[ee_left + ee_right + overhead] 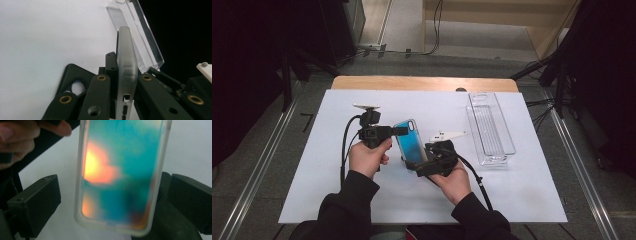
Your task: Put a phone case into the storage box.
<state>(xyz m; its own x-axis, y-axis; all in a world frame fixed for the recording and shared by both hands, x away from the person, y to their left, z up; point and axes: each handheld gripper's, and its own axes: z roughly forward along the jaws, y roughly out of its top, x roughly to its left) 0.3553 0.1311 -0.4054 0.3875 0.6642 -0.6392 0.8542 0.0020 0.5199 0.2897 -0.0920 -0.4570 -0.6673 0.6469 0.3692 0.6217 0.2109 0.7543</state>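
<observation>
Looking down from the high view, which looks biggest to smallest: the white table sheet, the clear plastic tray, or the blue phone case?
1. White sheet, far the largest.
2. Clear tray.
3. Phone case, smallest; it is lifted nearer the camera and tilted, so its true size against the tray is unsure.

Both forearms, in black sleeves, are brought in toward the phone case (411, 141). The left gripper (398, 131) is held by the left hand (368, 156) at the case's left edge, its jaws closed on that edge. The right gripper (428, 161) is held by the right hand (455, 181) below the case, jaws spread apart.
</observation>
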